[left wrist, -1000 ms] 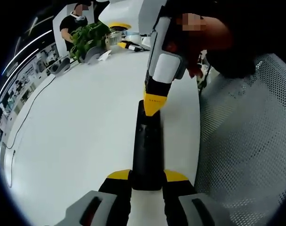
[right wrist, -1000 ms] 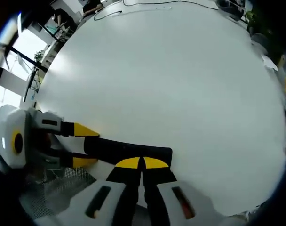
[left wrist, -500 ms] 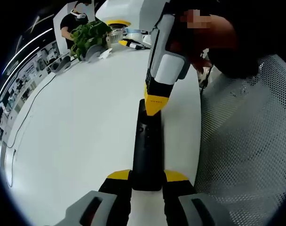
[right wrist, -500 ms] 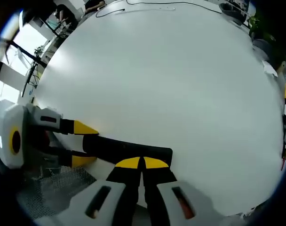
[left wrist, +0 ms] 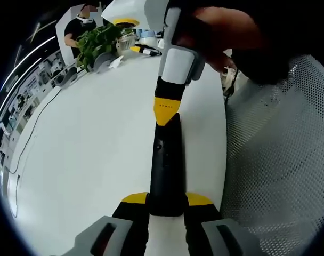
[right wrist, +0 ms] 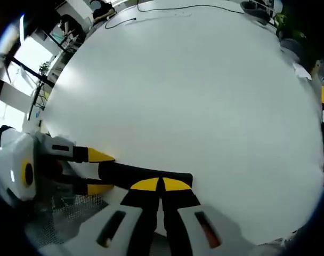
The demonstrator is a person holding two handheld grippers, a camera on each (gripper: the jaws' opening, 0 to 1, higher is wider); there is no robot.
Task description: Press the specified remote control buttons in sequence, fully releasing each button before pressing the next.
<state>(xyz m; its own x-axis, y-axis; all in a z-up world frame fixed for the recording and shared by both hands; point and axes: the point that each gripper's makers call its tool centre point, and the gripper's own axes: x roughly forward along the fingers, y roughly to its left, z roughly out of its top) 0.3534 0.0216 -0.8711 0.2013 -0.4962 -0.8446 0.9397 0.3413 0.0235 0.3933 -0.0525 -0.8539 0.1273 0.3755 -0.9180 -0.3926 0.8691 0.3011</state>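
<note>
I have the long, slim black remote control lying flat on a wide, smooth white tabletop, close to its edge. In the left gripper view my left gripper has its two yellow-tipped jaws closed on the near end of the remote, one jaw on each long side. The right gripper comes down from above in that view, white-bodied with a yellow tip, and its closed point rests at the far end of the remote; I cannot tell whether it is pressing or only touching.

In the right gripper view the right gripper shows its jaws shut tip to tip over the end of the remote, and the left gripper enters from the left, clamped on the other end.

Beside the table edge there is a grey perforated mesh surface. At the far end of the table I see a green leafy plant, with some small cluttered items near it that I cannot make out. A thin black cable trails across the table, and it shows again at the far edge in the right gripper view. A person in dark clothes stands behind the plant, and shelving lines the room's wall.
</note>
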